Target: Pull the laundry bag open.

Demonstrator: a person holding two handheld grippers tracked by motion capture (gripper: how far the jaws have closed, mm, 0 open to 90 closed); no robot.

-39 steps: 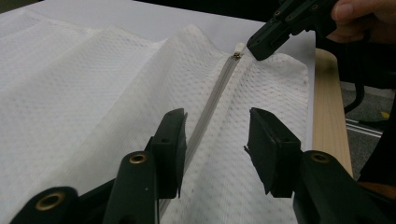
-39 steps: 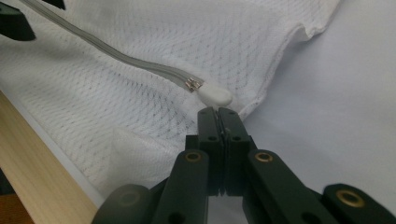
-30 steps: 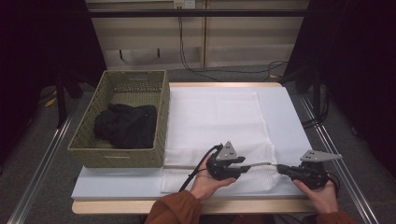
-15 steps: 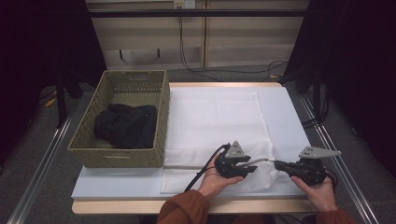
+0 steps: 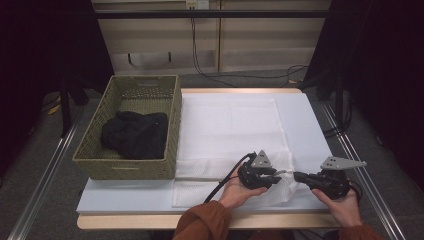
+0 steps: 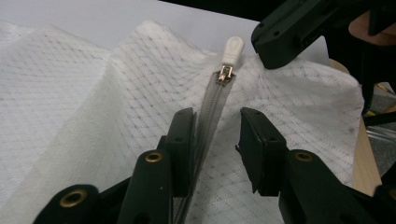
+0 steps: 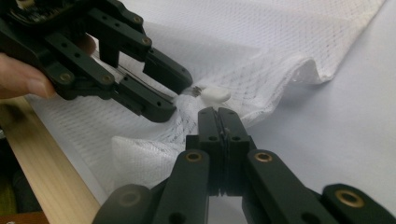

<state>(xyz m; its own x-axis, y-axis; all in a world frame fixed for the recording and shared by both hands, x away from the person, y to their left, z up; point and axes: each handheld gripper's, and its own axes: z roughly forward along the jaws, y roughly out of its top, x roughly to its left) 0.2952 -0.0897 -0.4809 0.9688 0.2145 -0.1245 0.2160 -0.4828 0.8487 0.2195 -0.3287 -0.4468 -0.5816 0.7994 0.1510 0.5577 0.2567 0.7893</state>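
Note:
A white mesh bag [image 5: 230, 125] lies flat on the table, its zipper along the near edge. My left gripper [image 5: 279, 176] straddles the zipper track [image 6: 212, 112]. Its jaws have just been closing, but a gap still shows on one side of the track, so it is open [image 6: 217, 122]. The white zipper pull [image 6: 232, 49] sits just beyond those jaws. My right gripper [image 7: 217, 112] is shut, pinching the mesh right beside the pull [image 7: 214, 95], and the cloth tents up there. Both grippers nearly meet at the bag's near right corner [image 5: 296, 176].
A woven basket [image 5: 125, 167] stands at the left of the table with a black garment [image 5: 135, 135] inside. The table's wooden front edge [image 7: 42, 154] runs close behind both hands. Bare table surface [image 5: 310, 125] lies right of the bag.
My left gripper has slid right along the bag's near edge toward the right gripper. The right hand has stayed put.

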